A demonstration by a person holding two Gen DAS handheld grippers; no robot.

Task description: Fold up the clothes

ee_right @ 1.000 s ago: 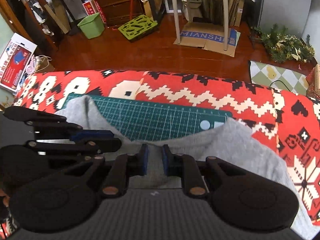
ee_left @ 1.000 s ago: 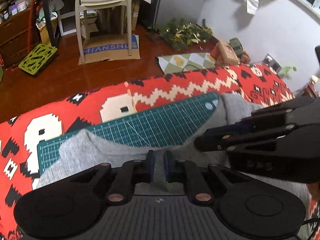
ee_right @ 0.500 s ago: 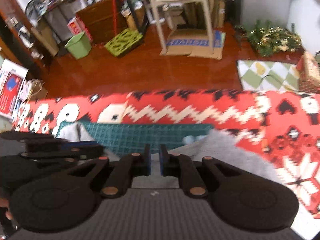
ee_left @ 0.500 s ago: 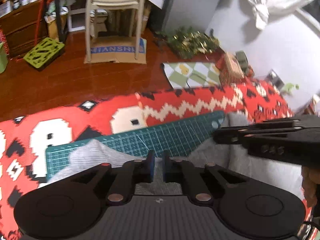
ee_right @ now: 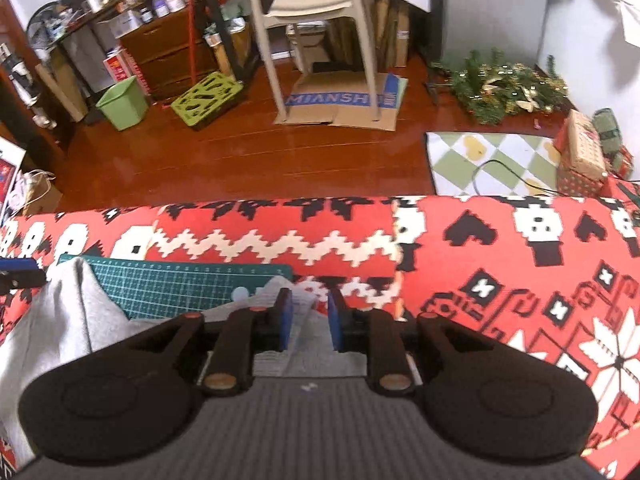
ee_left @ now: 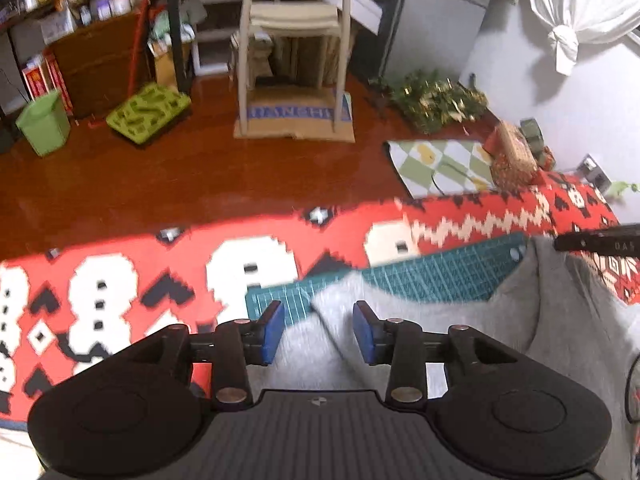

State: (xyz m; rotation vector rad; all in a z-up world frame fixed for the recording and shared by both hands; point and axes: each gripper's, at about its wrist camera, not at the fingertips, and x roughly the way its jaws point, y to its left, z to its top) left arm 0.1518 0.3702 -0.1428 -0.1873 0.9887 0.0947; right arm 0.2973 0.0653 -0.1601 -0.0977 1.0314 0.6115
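A grey garment is seen lying over the near part of a green cutting mat, which rests on a red patterned blanket; the far strip of the mat is left uncovered, and two peaks of the cloth are raised toward the mat's left and right ends. The left gripper is held just above the garment's left peak, near the mat's left end, with its blue-padded fingers spread apart and no cloth clamped between them. The right gripper is positioned at the mat's right end, its jaws parted to a narrower gap; a fold of grey cloth is seen in that gap, but it is not squeezed by the pads. From the left wrist view, the tip of the right gripper is glimpsed beyond the mat's right end. Behind the mat, past the blanket, a pale chair is seen on a reddish wooden floor.
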